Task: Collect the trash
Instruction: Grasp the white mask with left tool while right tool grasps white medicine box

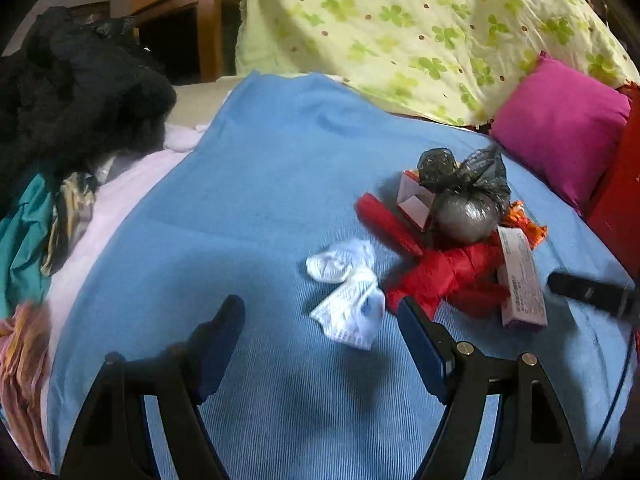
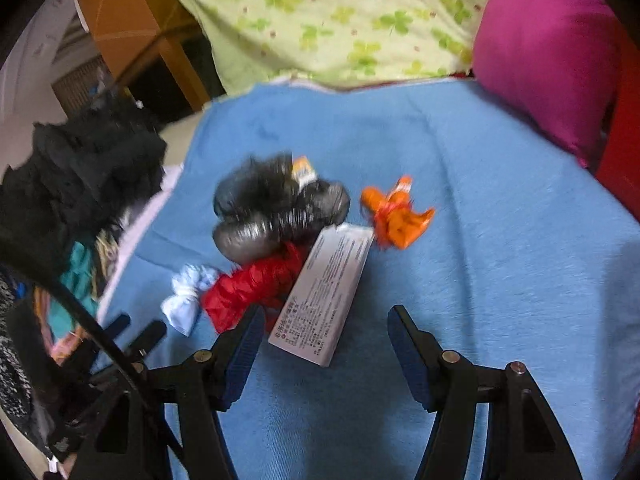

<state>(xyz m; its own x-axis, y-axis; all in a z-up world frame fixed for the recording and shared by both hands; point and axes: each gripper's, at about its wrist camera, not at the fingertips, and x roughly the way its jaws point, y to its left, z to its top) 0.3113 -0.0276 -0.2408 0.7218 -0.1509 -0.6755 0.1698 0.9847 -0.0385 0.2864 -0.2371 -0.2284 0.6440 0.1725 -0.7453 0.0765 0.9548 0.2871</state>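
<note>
Trash lies in a heap on the blue bed cover (image 1: 260, 208): a knotted black bag (image 1: 466, 196), a crumpled red wrapper (image 1: 444, 276), a long pink-white carton (image 1: 522, 276), an orange wrapper (image 1: 524, 220), a red stick pack (image 1: 388, 224) and a white crumpled foam net (image 1: 348, 292). My left gripper (image 1: 322, 312) is open and empty, just short of the white net. My right gripper (image 2: 324, 318) is open and empty, with the carton (image 2: 324, 292) lying between its fingertips. The black bag (image 2: 276, 204), red wrapper (image 2: 252, 288), orange wrapper (image 2: 394, 216) and white net (image 2: 188, 296) lie beyond.
A black garment (image 1: 80, 92) and a pile of clothes (image 1: 36, 240) lie at the left bed edge. A magenta pillow (image 1: 560, 128) and a clover-print quilt (image 1: 400, 20) sit at the back. A red box (image 1: 620, 208) stands at the right. A wooden cabinet (image 1: 188, 12) stands behind.
</note>
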